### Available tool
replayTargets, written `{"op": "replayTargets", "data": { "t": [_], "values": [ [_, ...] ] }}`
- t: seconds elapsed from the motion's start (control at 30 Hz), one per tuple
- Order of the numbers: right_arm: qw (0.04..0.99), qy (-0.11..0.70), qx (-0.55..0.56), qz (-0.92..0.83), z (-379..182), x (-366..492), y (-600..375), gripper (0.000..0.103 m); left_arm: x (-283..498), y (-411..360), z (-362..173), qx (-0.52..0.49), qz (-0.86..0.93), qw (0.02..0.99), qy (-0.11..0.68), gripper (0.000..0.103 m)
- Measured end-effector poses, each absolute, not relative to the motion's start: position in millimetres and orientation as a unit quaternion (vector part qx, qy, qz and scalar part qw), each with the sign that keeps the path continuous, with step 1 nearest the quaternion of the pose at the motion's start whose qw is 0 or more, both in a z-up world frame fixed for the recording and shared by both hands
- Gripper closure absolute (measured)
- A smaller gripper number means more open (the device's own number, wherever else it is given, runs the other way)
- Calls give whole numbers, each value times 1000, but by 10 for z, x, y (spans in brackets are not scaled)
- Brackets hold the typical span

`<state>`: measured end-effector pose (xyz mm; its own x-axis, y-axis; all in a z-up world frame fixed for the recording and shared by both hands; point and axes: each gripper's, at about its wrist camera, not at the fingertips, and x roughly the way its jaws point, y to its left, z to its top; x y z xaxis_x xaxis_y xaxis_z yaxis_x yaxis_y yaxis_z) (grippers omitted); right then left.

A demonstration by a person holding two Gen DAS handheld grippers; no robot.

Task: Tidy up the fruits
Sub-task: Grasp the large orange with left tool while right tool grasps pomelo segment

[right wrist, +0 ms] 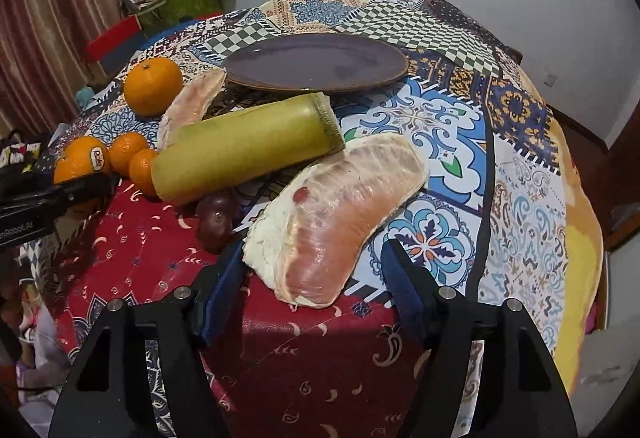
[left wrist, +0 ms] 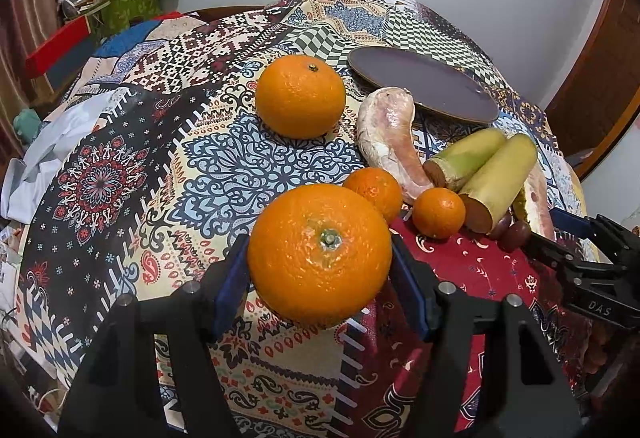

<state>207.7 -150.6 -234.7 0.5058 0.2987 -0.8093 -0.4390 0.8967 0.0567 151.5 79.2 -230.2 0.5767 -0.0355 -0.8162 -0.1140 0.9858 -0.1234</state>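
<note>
Left wrist view: the left gripper (left wrist: 320,278) clamps one large orange (left wrist: 319,255) between its two blue-padded fingers, just above a patterned tablecloth (left wrist: 100,174). Four oranges show in all: the held one, a second large orange (left wrist: 300,96) farther back, and two small oranges (left wrist: 374,192) (left wrist: 439,212) close together near the held fruit. Behind these lie one peeled pomelo segment (left wrist: 390,142), two yellow-green stalk pieces (left wrist: 468,156) (left wrist: 502,178) side by side, and one dark empty plate (left wrist: 424,84). The right gripper (left wrist: 576,258) enters from the right edge; whether it is open or closed cannot be told here.

Right wrist view: the right gripper (right wrist: 316,288) stands open, its fingers on either side of a second pomelo segment (right wrist: 340,214) without squeezing it. One stalk piece (right wrist: 248,150) lies just behind, with dark grapes (right wrist: 216,220) beside it. The plate (right wrist: 316,62) sits farther back.
</note>
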Motion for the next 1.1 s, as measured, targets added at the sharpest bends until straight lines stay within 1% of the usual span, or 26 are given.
{"op": "replayTargets", "data": {
  "t": [0.33, 0.43, 0.47, 0.73, 0.77, 0.8, 0.83, 0.87, 0.9, 1.1],
  "values": [
    [868, 459, -43, 186, -2290, 2053, -1943, 40, 1508, 824, -2188, -94, 18, 887, 451, 38],
    [864, 461, -38, 201, -2268, 2088, -1906, 40, 1506, 807, -2125, -89, 19, 892, 443, 38],
    [865, 459, -38, 200, -2262, 2105, -1885, 37, 1505, 797, -2099, -86, 19, 893, 441, 38],
    [869, 458, -39, 182, -2372, 2332, -1711, 37, 1517, 715, -1943, -73, 6, 903, 424, 38],
    [869, 458, -42, 181, -2386, 2346, -1706, 38, 1520, 704, -1931, -73, 5, 903, 422, 38],
    [869, 458, -46, 182, -2397, 2355, -1699, 42, 1524, 694, -1921, -72, 5, 904, 421, 38],
    [870, 456, -46, 183, -2398, 2351, -1713, 43, 1528, 685, -1909, -72, 3, 905, 420, 38],
    [869, 456, -41, 187, -2395, 2351, -1732, 48, 1533, 672, -1896, -73, 2, 906, 418, 38],
    [869, 456, -37, 190, -2387, 2348, -1750, 51, 1537, 660, -1885, -73, 1, 906, 417, 38],
    [867, 460, -8, 192, -2320, 2302, -1894, 53, 1539, 597, -1808, -69, -4, 910, 410, 38]
  ]
}}
